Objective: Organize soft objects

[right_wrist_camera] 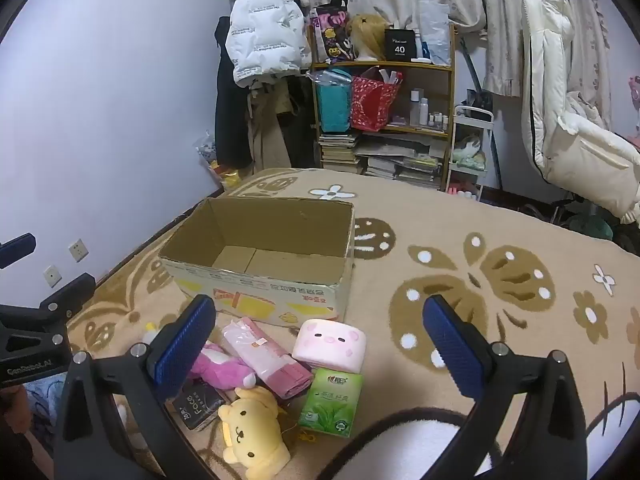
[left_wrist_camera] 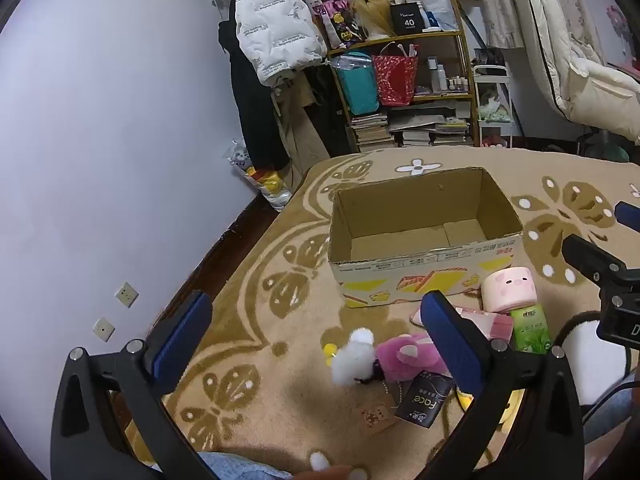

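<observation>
An empty open cardboard box (left_wrist_camera: 424,236) (right_wrist_camera: 260,256) stands on the patterned rug. In front of it lie soft things: a pink pig cushion (right_wrist_camera: 330,345) (left_wrist_camera: 508,288), a pink plush (left_wrist_camera: 404,356) (right_wrist_camera: 218,364), a white fluffy toy (left_wrist_camera: 356,356), a yellow dog plush (right_wrist_camera: 250,430), a pink packet (right_wrist_camera: 266,354), a green tissue pack (right_wrist_camera: 332,404) (left_wrist_camera: 530,328) and a black pack (left_wrist_camera: 424,400) (right_wrist_camera: 200,404). My left gripper (left_wrist_camera: 316,340) is open and empty, just left of the pile. My right gripper (right_wrist_camera: 320,340) is open and empty above the pile.
A beige rug (right_wrist_camera: 480,240) with brown flower patterns covers the floor. A shelf (right_wrist_camera: 384,112) with bags, books and bottles stands at the back. Coats hang beside it (right_wrist_camera: 260,32). A wall with sockets (left_wrist_camera: 126,294) is on the left.
</observation>
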`<state>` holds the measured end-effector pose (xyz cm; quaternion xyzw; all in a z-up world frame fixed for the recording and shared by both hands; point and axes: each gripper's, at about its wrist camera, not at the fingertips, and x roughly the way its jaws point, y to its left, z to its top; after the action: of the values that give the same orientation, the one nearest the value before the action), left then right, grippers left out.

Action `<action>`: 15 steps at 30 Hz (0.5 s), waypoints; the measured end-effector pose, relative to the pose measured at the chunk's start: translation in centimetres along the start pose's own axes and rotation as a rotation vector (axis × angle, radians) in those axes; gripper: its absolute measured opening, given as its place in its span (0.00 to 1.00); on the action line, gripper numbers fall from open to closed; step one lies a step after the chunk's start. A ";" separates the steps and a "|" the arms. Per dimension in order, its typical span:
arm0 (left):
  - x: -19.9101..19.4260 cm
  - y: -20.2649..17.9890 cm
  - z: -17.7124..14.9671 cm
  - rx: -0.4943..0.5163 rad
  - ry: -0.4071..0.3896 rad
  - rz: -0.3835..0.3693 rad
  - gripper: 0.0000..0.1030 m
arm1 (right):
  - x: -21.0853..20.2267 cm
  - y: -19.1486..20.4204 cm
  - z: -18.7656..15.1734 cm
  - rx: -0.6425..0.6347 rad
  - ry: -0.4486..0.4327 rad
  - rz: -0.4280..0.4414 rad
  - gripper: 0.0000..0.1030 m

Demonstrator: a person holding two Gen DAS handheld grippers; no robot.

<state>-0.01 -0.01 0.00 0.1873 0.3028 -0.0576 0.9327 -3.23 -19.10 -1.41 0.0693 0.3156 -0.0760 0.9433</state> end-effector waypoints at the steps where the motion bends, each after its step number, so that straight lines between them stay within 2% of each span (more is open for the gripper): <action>1: 0.0 0.0 0.0 -0.003 0.011 -0.014 1.00 | 0.0 0.0 0.0 0.000 -0.002 0.000 1.00; 9: 0.3 1.1 0.0 0.001 0.001 -0.020 1.00 | 0.0 0.0 0.2 -0.004 -0.006 -0.024 1.00; 15: 0.1 -0.1 -0.1 0.019 0.000 -0.009 1.00 | 0.0 -0.3 0.2 0.009 0.001 -0.019 1.00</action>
<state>-0.04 -0.06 -0.16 0.1949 0.3030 -0.0645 0.9306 -3.20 -19.45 -1.26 0.0704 0.3164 -0.0865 0.9421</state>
